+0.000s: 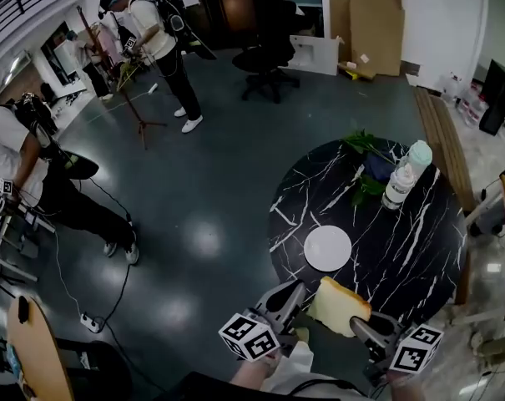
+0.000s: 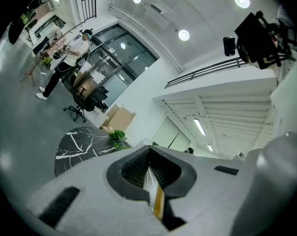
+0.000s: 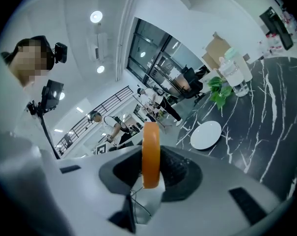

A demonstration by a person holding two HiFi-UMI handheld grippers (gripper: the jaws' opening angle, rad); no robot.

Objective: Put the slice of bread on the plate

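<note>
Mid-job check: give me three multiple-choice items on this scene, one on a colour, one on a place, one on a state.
1. What colour is the plate?
A) white B) blue C) red
2. Where is the slice of bread?
A) lying on the plate B) held up on the near side of the plate C) beside the bottles
3. What state is the right hand-held gripper in?
A) open and empty B) shut on the slice of bread C) shut on a bottle

Answers:
1 A: the head view shows a bare white disc on the black table.
2 B: it sits between the left hand-held gripper and the right one.
3 B: the orange crust stands between its jaws.
</note>
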